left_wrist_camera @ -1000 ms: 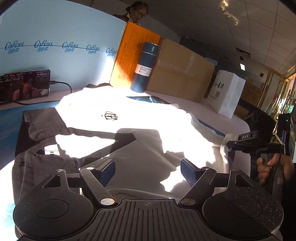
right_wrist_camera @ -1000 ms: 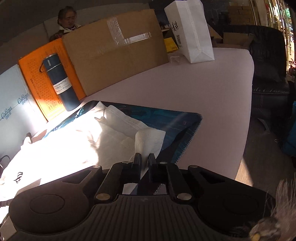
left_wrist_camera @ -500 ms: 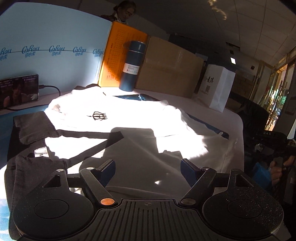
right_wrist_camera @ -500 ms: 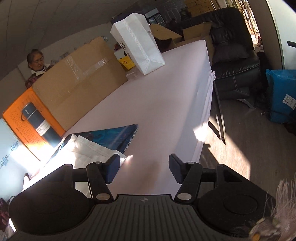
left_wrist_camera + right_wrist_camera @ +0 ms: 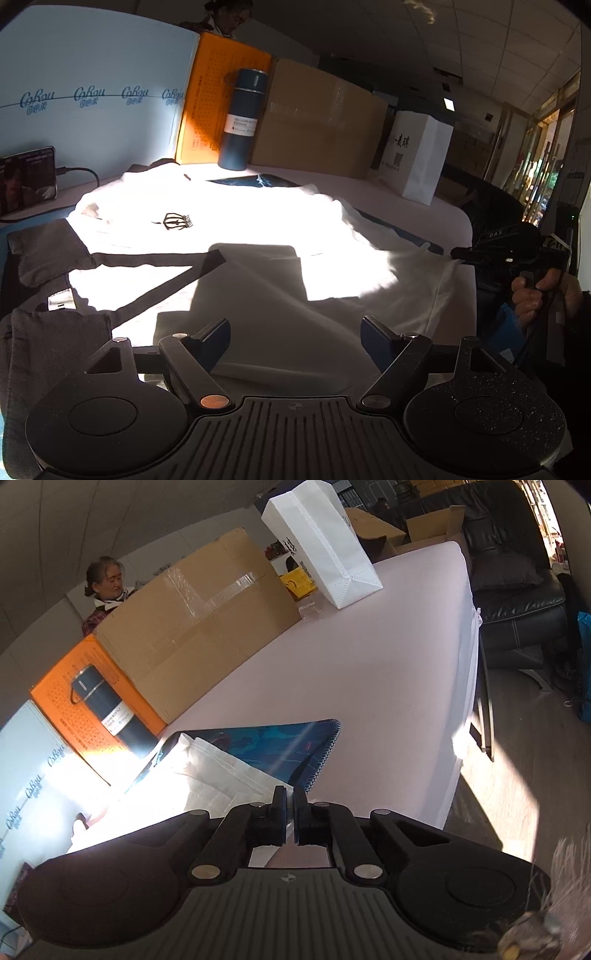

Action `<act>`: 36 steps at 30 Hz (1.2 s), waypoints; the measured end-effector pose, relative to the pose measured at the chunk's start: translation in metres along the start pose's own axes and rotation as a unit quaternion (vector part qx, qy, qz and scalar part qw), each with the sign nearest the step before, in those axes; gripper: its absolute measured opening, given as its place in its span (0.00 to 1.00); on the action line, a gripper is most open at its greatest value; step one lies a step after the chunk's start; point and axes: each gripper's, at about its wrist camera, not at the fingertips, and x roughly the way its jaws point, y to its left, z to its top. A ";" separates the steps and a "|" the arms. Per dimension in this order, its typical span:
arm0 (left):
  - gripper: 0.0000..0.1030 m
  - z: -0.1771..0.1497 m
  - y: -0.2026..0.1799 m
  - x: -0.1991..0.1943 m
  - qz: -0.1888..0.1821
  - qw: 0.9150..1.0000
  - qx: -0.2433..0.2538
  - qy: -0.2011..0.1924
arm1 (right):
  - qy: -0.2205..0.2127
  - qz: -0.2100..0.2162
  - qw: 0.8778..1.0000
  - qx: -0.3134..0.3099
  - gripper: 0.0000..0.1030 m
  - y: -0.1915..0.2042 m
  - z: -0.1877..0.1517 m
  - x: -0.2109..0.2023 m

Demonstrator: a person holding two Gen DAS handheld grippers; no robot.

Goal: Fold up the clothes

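Storeroom-like office: stacked cartons [image 5: 369, 520], ceiling tiles [image 5: 498, 48]

Colours noted on table.
White shirt [image 5: 229, 236] bears black crown emblem [image 5: 173, 221]; dark grey garment [image 5: 44, 332]; navy flask [image 5: 242, 122]; orange box [image 5: 207, 110].

My left wrist view sits low, close over the white shirt [image 5: 229, 221], facing the boxes. My right wrist view looks leftward across the table [image 5: 369, 657]. Both share the blue bottle [image 5: 242, 122].

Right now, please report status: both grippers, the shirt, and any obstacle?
Left gripper open, above white shirt. Right gripper shut on shirt edge. Dark garment lies beside shirt; bottle stands behind.
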 end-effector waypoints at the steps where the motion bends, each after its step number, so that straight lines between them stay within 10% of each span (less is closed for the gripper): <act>1: 0.77 0.000 0.001 0.000 0.000 1.000 -0.001 0.001 | -0.007 0.019 1.000 0.013 0.03 -0.005 0.002 -0.007; 12: 0.79 0.001 0.002 0.003 0.007 1.000 0.006 0.015 | -0.040 -0.147 0.975 -0.164 0.08 0.010 -0.011 -0.006; 16: 0.82 0.000 0.001 0.004 0.008 1.000 0.013 0.019 | -0.064 -0.093 0.979 -0.172 0.41 0.025 0.016 -0.006; 20: 0.82 0.000 0.003 0.004 0.007 1.000 0.007 0.016 | 0.026 0.043 0.976 -0.212 0.56 0.061 0.042 0.033; 29: 0.82 0.000 0.006 0.002 0.002 1.000 -0.006 0.013 | 0.173 0.060 0.918 -0.351 0.52 0.135 0.019 0.150; 36: 0.82 -0.001 0.009 0.000 -0.004 1.000 -0.015 0.011 | 0.177 0.066 0.902 -0.389 0.04 0.138 0.015 0.170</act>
